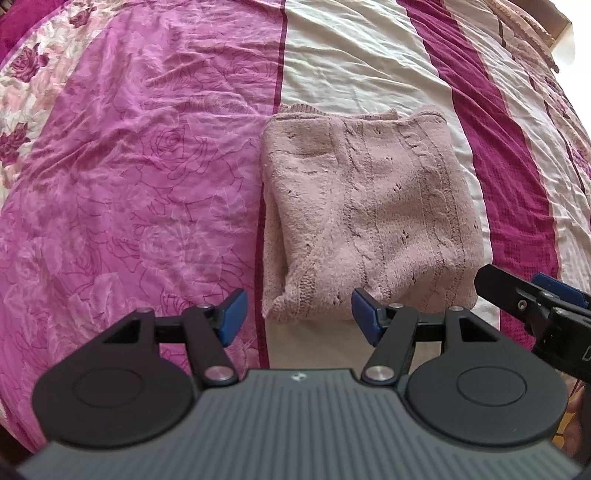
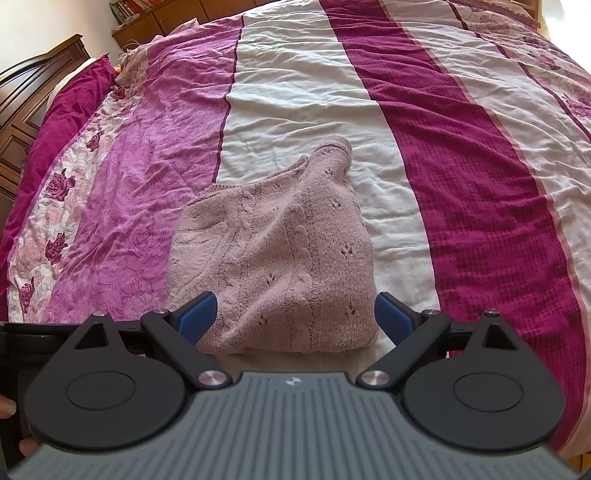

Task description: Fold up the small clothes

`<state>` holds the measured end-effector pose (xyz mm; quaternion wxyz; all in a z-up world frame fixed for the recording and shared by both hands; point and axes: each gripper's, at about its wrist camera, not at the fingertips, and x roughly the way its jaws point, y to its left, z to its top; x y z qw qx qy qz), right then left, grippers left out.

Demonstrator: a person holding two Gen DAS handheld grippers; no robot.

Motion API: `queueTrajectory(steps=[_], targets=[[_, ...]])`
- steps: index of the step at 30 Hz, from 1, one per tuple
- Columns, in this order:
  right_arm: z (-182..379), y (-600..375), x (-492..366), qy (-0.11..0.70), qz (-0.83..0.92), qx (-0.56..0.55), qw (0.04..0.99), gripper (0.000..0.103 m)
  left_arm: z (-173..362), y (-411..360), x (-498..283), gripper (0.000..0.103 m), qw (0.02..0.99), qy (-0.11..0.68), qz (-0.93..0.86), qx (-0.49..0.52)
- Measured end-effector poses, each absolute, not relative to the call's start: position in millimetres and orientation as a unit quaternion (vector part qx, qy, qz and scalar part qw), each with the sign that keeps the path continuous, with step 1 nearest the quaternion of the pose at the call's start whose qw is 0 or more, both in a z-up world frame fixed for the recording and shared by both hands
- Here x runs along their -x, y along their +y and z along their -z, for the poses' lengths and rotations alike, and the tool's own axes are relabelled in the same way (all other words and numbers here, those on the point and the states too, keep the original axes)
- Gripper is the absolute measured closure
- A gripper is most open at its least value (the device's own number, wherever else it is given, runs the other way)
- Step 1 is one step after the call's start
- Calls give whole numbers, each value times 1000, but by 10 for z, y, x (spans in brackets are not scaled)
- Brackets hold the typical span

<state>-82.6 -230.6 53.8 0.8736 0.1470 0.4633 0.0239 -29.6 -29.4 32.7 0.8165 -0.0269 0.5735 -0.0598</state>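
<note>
A folded, pale pink cable-knit sweater [image 1: 369, 206] [image 2: 273, 251] lies on the white stripe of the bedspread. My left gripper [image 1: 299, 317] hangs open over its near left corner, which sits between the blue pads without touching either. My right gripper [image 2: 295, 317] stands wide open around the sweater's near edge, with both pads clear of the knit. One of the right gripper's fingers [image 1: 506, 291] shows at the right side of the left wrist view, just off the sweater's near right corner.
The bedspread [image 2: 461, 184] has pink floral, white and magenta stripes and fills both views. A magenta pillow [image 2: 74, 96] and a dark wooden headboard [image 2: 22, 103] are at the far left. A wooden shelf with books [image 2: 129, 11] stands behind. A person's fingertips [image 2: 7, 406] show at the left edge.
</note>
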Motion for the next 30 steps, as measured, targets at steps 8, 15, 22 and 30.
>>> queueTrajectory(steps=[8, 15, 22, 30], targets=[[-535, -2303, 828, 463, -24, -147, 873, 7, -328, -300, 290, 39, 818, 571, 58, 23], [-525, -2306, 823, 464, -25, -146, 873, 7, -319, -291, 287, 39, 820, 570, 57, 20], [-502, -2308, 804, 467, -27, -143, 872, 7, -307, -281, 270, 39, 820, 570, 56, 19], [-489, -2293, 792, 468, -28, -142, 872, 7, -291, -264, 262, 39, 819, 571, 56, 17]])
